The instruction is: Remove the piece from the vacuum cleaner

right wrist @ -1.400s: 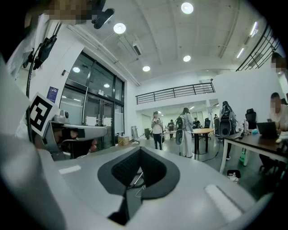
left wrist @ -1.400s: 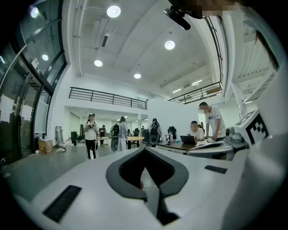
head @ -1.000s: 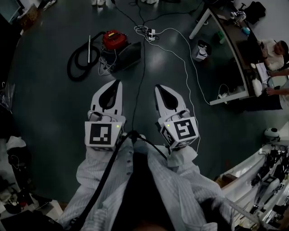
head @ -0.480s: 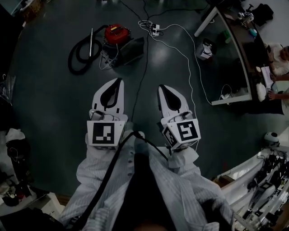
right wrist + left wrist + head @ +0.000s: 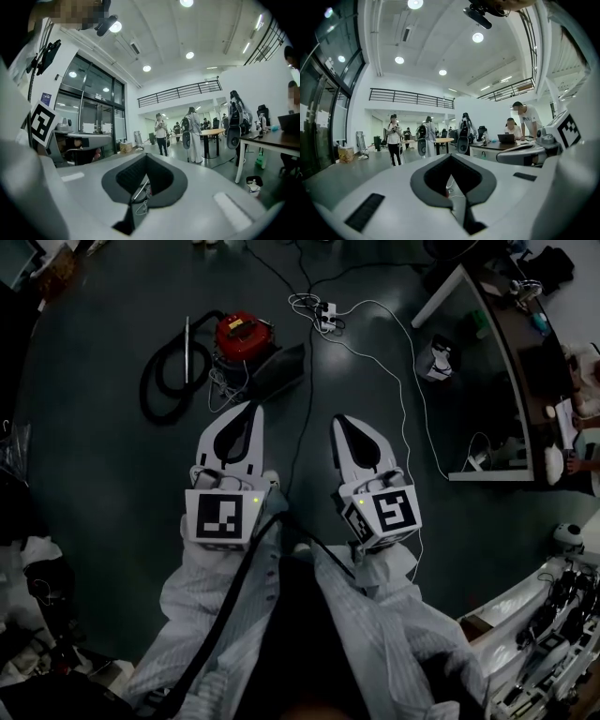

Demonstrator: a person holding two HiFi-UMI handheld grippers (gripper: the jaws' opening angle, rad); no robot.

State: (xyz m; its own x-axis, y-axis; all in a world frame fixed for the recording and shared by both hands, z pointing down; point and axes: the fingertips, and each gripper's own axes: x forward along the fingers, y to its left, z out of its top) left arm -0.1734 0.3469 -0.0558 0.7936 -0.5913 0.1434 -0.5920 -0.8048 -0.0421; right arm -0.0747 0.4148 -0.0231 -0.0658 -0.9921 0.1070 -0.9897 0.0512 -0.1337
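Red vacuum (image 5: pixel 242 332) sits on the floor (image 5: pixel 94 474), well ahead of both grippers and a little to the left, so the left gripper (image 5: pixel 249 411) is nearer than the right gripper (image 5: pixel 339 420). Both pairs of jaws are pressed together on nothing. The hose (image 5: pixel 161 381) loops out leftward, with a metal tube (image 5: pixel 186 338) lying fore-and-aft beside it. Which piece comes off, I can't tell. A black cable (image 5: pixel 299 399) runs between the grippers, and a white cord (image 5: pixel 404 390) trails off to the right.

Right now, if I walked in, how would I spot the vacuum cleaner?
Start on the big dark floor and find the white power strip near the top. The vacuum cleaner sits just left of it, beside a coiled black hose. It is the only red-topped thing on the floor.
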